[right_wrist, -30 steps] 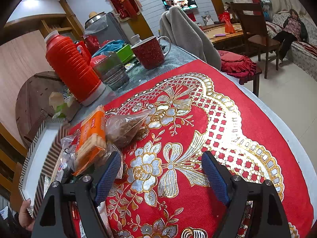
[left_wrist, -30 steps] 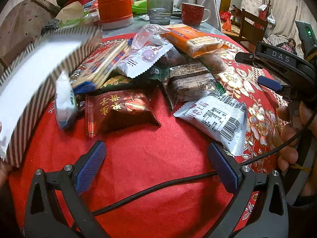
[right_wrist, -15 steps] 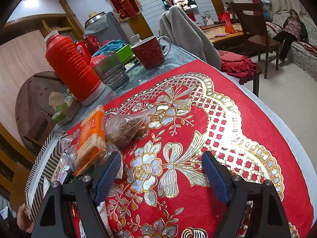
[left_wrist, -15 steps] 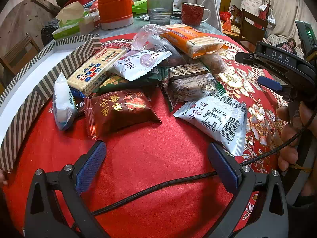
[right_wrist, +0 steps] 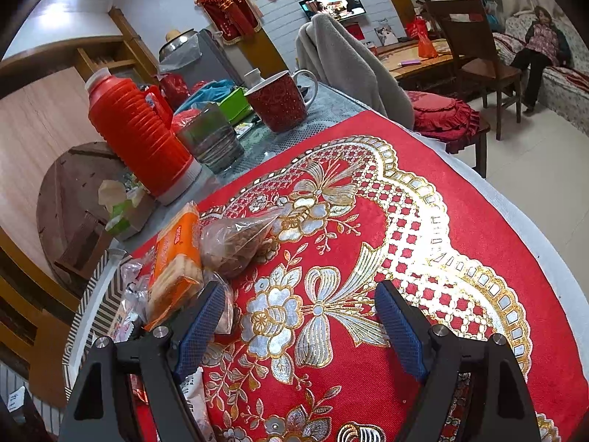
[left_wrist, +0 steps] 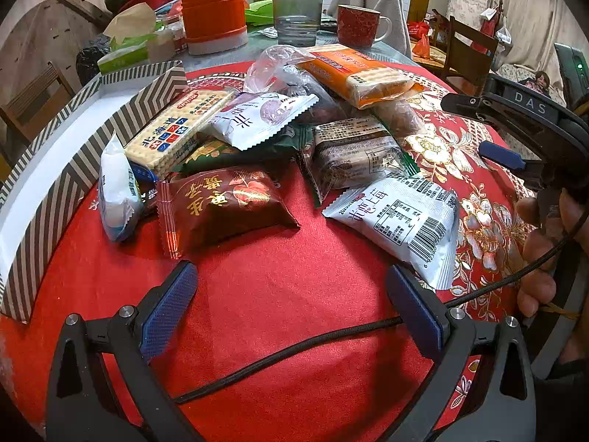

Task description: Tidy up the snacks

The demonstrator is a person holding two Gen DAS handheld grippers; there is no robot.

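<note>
- The left gripper (left_wrist: 291,296) hangs over the red tablecloth (left_wrist: 257,313) with its jaws spread wide and nothing between the blue pads; a black cable (left_wrist: 294,350) runs across the cloth beneath it.
- The right gripper (right_wrist: 300,326) also has its jaws wide apart and holds nothing; only the gold flower pattern of the cloth shows between them. Its left pad sits just beside the edge of the snack pile.
- In the left wrist view the right gripper shows at the right edge, with the fingers of a hand (left_wrist: 541,258) wrapped around its handle.
- The snacks lie in a loose heap in the middle of the cloth, just ahead of the left gripper.
- Nearest is a dark brown packet (left_wrist: 224,210) and, to its right, a white packet with a barcode (left_wrist: 401,221).
- Behind them lie a cracker pack with blue and red print (left_wrist: 176,132), a white packet with a purple picture (left_wrist: 257,118), a clear-wrapped brown cake (left_wrist: 353,154) and a small white packet (left_wrist: 117,191) at the left.
- An orange cracker pack (left_wrist: 357,73) rests on top at the back, beside a clear plastic bag (left_wrist: 276,70).
- A striped box (left_wrist: 48,169) with a white inside stands at the left of the heap, touching the small white packet.
- Beyond the cloth stand a red flask (right_wrist: 140,136), a glass (right_wrist: 213,140), a red mug (right_wrist: 279,103) and a tissue pack (left_wrist: 129,48).
</note>
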